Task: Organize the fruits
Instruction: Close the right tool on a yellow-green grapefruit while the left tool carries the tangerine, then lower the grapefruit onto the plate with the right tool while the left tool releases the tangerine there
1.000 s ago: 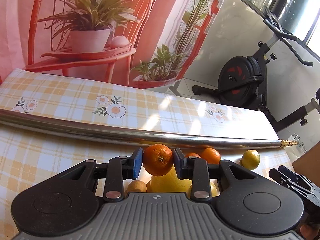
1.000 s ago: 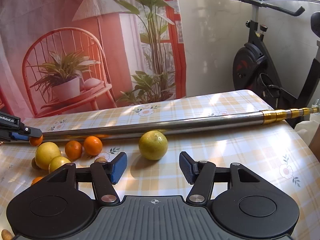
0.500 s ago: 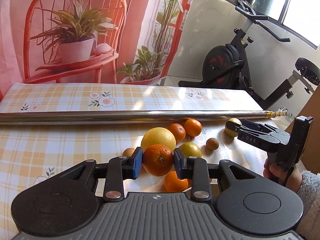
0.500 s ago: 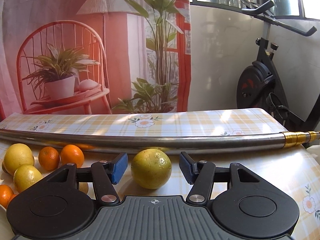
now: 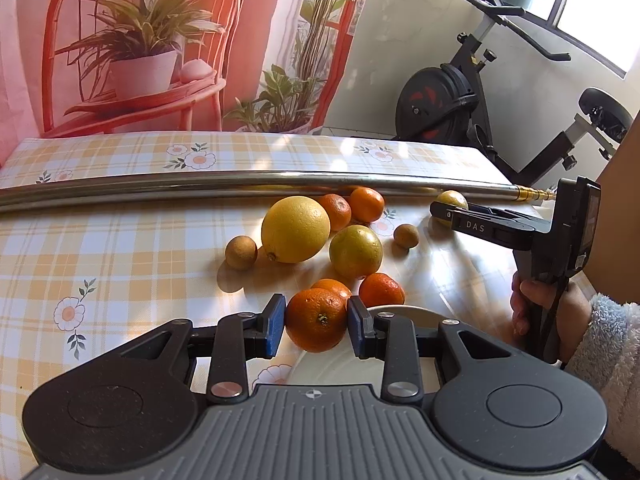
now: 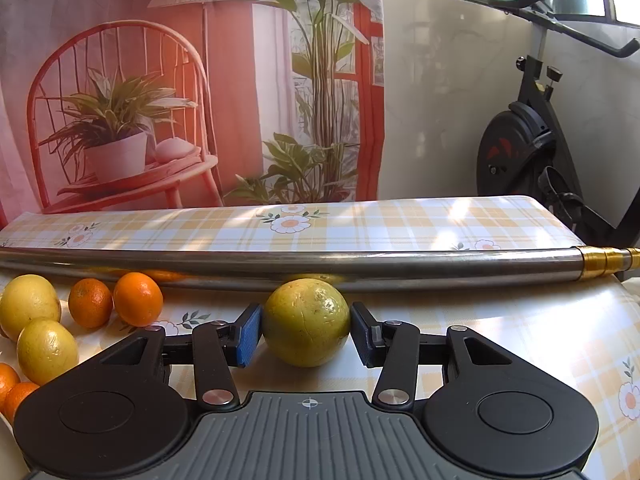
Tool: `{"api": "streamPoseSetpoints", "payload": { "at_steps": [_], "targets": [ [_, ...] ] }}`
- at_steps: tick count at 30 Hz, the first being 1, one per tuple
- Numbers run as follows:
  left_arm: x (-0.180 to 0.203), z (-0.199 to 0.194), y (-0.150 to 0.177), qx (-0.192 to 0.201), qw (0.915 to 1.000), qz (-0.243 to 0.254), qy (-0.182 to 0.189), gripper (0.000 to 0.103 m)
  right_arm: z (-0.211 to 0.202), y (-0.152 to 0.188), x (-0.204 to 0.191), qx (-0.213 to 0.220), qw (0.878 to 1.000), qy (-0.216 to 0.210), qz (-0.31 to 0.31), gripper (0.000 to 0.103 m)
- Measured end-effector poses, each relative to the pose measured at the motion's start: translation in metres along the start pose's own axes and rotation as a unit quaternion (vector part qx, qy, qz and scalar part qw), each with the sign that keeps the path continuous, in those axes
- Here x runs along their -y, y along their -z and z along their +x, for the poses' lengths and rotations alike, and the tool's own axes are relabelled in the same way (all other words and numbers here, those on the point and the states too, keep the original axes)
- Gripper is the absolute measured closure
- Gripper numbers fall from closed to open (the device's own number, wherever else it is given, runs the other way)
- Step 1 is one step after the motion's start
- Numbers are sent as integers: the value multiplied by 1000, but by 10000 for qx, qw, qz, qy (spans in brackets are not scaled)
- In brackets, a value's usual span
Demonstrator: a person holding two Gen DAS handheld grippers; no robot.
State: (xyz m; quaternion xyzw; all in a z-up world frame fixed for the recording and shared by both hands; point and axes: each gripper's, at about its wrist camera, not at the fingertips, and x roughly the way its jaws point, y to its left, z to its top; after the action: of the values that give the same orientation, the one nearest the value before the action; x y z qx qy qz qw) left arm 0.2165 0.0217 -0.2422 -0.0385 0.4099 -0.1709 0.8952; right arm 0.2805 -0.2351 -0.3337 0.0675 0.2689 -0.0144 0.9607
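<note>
Mostly hidden behind the body of the left gripper (image 5: 316, 322): a white plate (image 5: 394, 309), only a curved strip of rim and a pale patch showing. Half masked in the same left-wrist view by the dark fingers of the right gripper (image 5: 448, 213): a yellow-green fruit (image 5: 454, 200), lying against the metal pole (image 5: 200, 184) on the checked tablecloth (image 5: 120, 248). Cut off by the left edge of the right-wrist view: two small oranges (image 6: 12, 392) and part of a big yellow fruit (image 6: 28, 306). Tucked behind the held orange (image 5: 316, 312), a second one, little more than its top visible.

Left gripper pitched downward, clenched on that orange, both blue pads pressed to its sides, the fruit hanging over the near rim of the plate (whether touching the plate or clear of it, impossible to tell). Right gripper angled lower and flatter along the table, gripped from below by a hand (image 5: 536, 304) in a fluffy white sleeve (image 5: 612, 352). Jaws just closing, the yellow-green fruit between them, pads now against both flanks, the fruit resting on the cloth and touching the pole behind.

Loose on the table between the two tools: the big yellow fruit, a smaller greenish-yellow one (image 5: 355, 250), two oranges (image 5: 366, 204) by the pole, another orange (image 5: 382, 290) just beside the plate, two small brown fruits (image 5: 241, 253) well apart from each other. Beyond the table, an exercise bike (image 5: 448, 100) and a printed backdrop
</note>
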Motion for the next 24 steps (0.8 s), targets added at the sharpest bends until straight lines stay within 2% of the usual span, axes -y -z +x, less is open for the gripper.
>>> {"api": "streamPoseSetpoints", "payload": {
  "at_steps": [9, 13, 18, 22, 24],
  "targets": [
    [7, -2, 8, -136, 9996, 241, 75, 68, -11, 5, 8, 105, 9998, 19, 183, 59],
    [9, -3, 18, -258, 9992, 289, 135, 68, -22, 9, 9, 23, 9999, 5, 130, 60],
    [14, -4, 32, -433, 9980, 392, 224, 68, -53, 10, 11, -29, 9994, -311, 149, 59],
    [19, -4, 36, -466, 9976, 508, 108, 68, -81, 8, 12, -67, 9979, -566, 303, 59],
    [20, -5, 37, -465, 9974, 545, 83, 68, -93, 7, 9, -184, 9958, -823, 344, 59]
  ]
}}
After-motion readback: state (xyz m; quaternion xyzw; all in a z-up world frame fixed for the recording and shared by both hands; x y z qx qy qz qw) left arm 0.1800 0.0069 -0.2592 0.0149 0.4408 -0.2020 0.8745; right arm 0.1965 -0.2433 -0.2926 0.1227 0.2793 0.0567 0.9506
